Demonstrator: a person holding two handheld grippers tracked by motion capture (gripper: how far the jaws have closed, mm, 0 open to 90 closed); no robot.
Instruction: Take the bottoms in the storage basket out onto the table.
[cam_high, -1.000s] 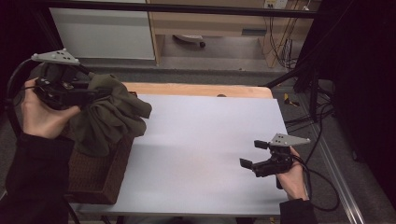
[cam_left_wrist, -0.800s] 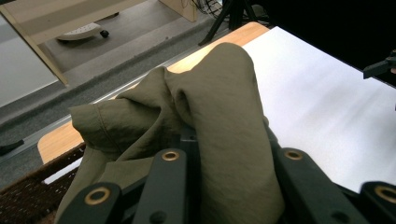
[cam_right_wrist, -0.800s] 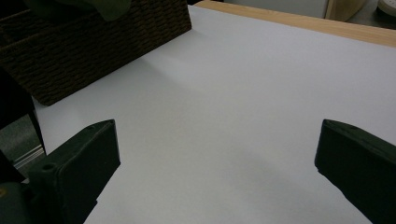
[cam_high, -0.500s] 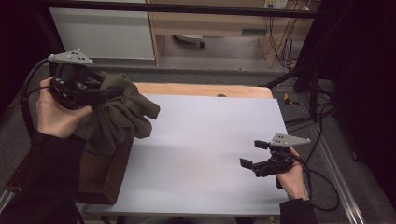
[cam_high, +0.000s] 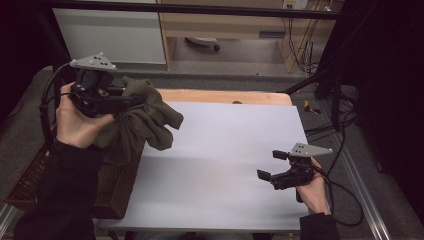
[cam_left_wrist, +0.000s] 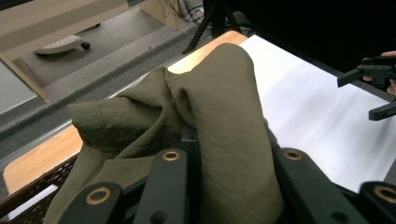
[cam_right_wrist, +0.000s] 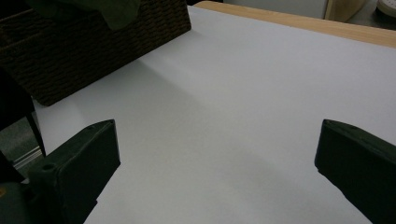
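Shifted rightward since the earlier frame, the left gripper (cam_high: 131, 101) is clamped on a crumpled olive-green cloth (cam_high: 145, 122), which is held above the white worktop's (cam_high: 225, 150) left edge, long axis hanging downward over the dark wicker basket (cam_high: 112, 187). Near the right edge, the right gripper (cam_high: 270, 165) is kept with jaws apart.

We see a dim room whose edges fall to black at the upper left and right of the high view, while the white table top (cam_high: 225, 150) catches soft, even light. In the left gripper view the near links blur along the bottom edge; a faint shadow band crosses the table.
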